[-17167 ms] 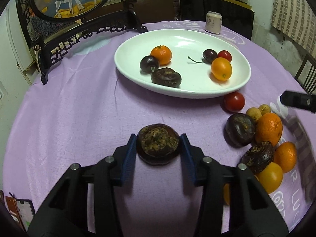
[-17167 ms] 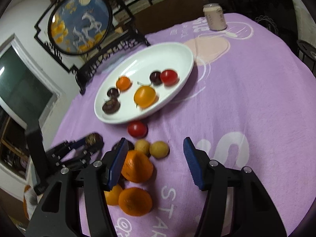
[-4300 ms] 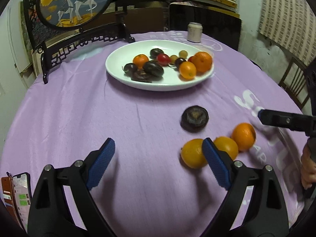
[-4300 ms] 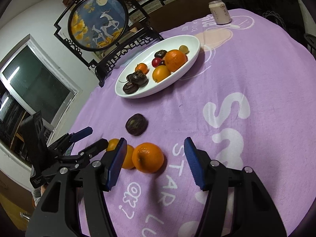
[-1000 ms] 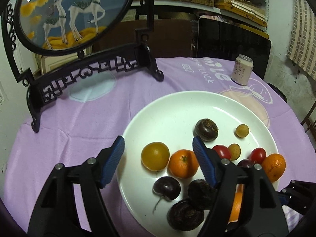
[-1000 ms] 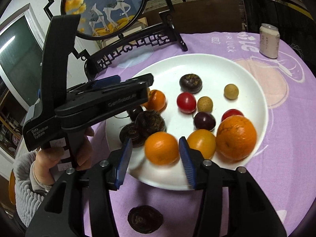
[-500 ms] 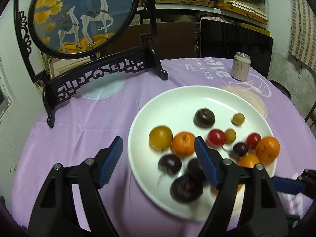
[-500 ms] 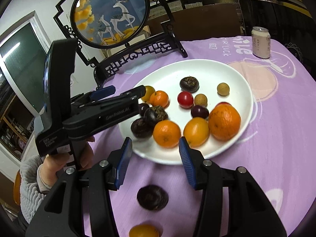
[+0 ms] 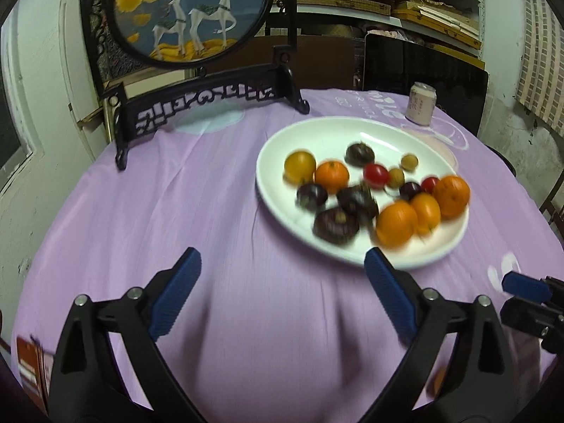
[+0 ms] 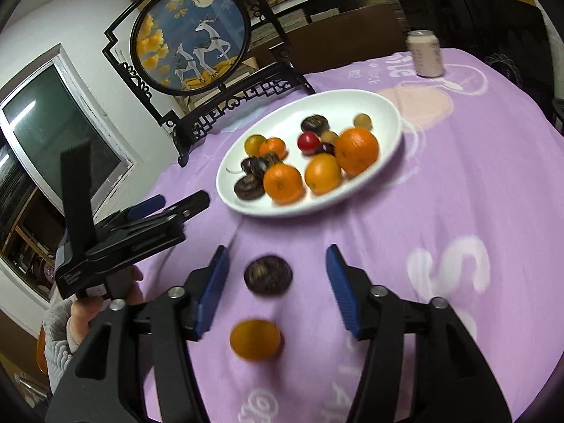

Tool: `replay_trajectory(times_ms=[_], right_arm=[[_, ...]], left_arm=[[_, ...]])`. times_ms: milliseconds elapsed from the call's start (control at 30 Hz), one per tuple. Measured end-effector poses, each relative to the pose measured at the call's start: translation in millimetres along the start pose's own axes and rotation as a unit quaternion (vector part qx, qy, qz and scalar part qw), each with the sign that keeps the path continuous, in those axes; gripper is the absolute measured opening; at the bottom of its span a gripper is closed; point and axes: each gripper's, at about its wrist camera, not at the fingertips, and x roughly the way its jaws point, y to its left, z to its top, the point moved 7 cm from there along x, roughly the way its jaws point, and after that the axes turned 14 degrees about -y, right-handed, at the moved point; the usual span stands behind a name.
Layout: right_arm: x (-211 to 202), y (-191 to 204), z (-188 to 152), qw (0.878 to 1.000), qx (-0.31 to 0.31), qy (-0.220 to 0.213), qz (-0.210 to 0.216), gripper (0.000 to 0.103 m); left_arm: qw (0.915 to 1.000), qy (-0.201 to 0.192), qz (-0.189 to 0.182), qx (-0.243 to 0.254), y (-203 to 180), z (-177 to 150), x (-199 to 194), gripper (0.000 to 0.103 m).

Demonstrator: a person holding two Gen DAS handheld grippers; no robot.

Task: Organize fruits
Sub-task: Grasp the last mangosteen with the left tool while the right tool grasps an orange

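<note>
A white plate holds several fruits: oranges, dark round fruits, red tomatoes and small yellow ones. One dark fruit and one orange lie on the purple cloth near me. My right gripper hovers over them, jaws opening; the dark fruit shows between the pads, untouched. My left gripper is left of the plate, its jaws opening wide with only cloth between them. The right gripper's tips show at the lower right of the left wrist view.
A black stand with a round deer picture stands behind the plate on the left. A drinks can stands at the back right. A hand holds the left gripper. Cards lie at the cloth's near left edge.
Both grippers drew back from over the plate to the near side of the table. The orange held between the right pads now lies on the plate. Both pairs of jaws stand wider.
</note>
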Motion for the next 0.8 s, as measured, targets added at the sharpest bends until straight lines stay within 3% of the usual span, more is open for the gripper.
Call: replay_trajectory(times_ms=[200, 367, 700, 800], right_arm=[[-16.9, 13.4, -37.8, 0.999, -0.044, 0.02, -0.003, 0.061], [-12.2, 27.5, -55.4, 0.993, -0.108, 0.035, -0.026, 0.061], [6.8, 33.8, -64.1, 0.987, -0.144, 0.06, -0.037, 0.061], [17.1, 33.9, -70.3, 0.986, -0.143, 0.083, -0.036, 0.046]], left_arm=[[0.9996, 0.009, 0.011, 0.022, -1.3, -25.9, -26.5, 0.098], [0.9998, 0.01, 0.016, -0.004, 10.5, -33.2, -39.7, 0.1], [0.9997, 0.02, 0.017, 0.0, 10.2, -39.5, -40.2, 0.1], [0.9996, 0.021, 0.016, 0.006, 6.7, -39.8, -39.4, 0.1]])
